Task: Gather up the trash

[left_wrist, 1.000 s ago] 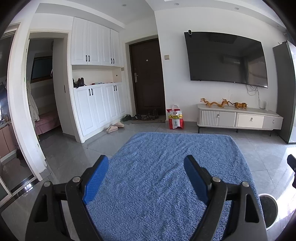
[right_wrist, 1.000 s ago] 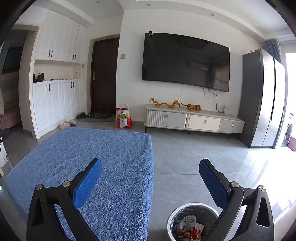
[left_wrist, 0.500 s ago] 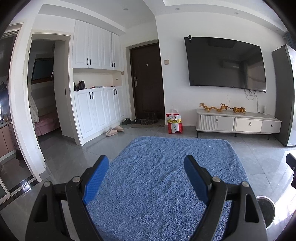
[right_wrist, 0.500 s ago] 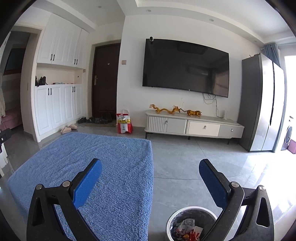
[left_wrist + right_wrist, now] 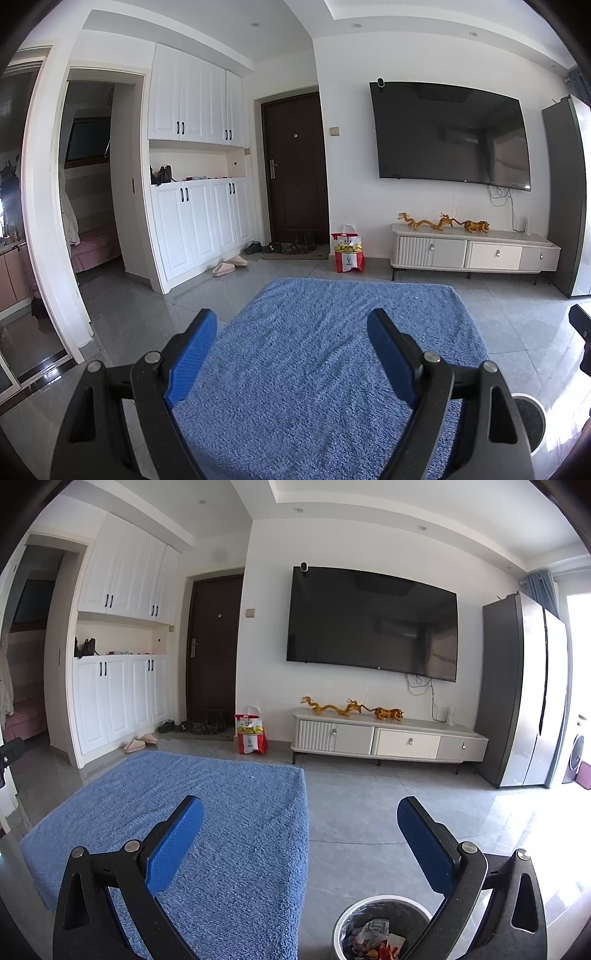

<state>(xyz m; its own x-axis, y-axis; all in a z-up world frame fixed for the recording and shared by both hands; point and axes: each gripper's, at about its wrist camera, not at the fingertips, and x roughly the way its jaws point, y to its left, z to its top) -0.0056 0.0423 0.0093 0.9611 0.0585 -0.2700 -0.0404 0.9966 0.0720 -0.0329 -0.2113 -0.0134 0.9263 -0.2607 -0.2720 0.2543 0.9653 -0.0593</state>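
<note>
A white trash bin [image 5: 373, 919] with a dark liner stands on the floor at the bottom of the right wrist view, with crumpled wrappers [image 5: 373, 939] inside. Its rim shows at the lower right of the left wrist view [image 5: 532, 410]. My right gripper [image 5: 300, 836] is open and empty, above and behind the bin. My left gripper [image 5: 291, 349] is open and empty over the blue cloth-covered table [image 5: 332, 354]. I see no loose trash on the cloth.
The blue table [image 5: 229, 812] fills the left of the right wrist view. A red and white bag [image 5: 252, 734] stands by the dark door. A TV cabinet [image 5: 388, 738] lines the far wall, a tall fridge [image 5: 524, 698] at right, white cupboards [image 5: 199, 221] at left.
Both views have tilted upward a little, so the room sits lower in frame and more ceiling shows. Both grippers stay open and empty.
</note>
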